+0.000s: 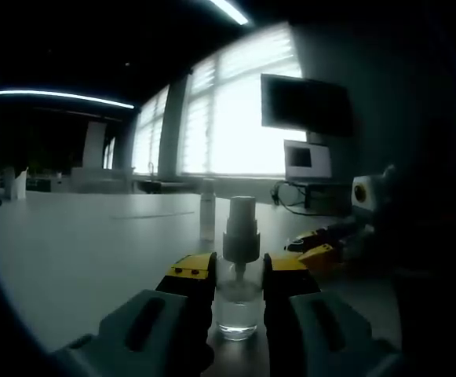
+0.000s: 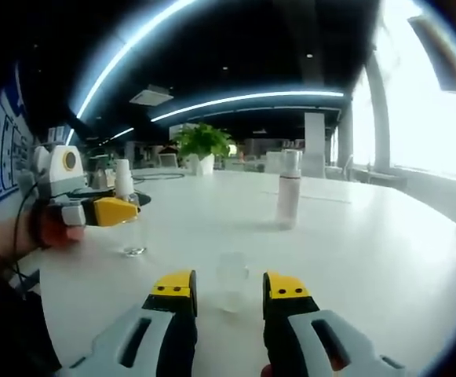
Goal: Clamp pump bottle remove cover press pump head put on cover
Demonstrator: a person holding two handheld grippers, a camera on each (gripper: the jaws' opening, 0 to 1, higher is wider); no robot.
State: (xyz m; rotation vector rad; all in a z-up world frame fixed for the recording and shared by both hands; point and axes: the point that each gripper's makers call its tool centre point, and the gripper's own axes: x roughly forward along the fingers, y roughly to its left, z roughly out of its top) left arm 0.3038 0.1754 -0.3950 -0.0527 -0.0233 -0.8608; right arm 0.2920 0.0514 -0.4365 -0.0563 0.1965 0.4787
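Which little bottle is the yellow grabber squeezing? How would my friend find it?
Look at the big white table. Near its edge the left gripper has its yellow-tipped jaws either side of the small clear pump bottle. Unlike the taller white bottle behind it, it is see-through and its spray head is bare.

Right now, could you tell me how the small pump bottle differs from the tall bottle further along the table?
The pump bottle is short and clear; the tall bottle is taller and opaque white. The pump bottle is clamped by the left tool; the tall bottle stands free. Both stand upright on the white table.
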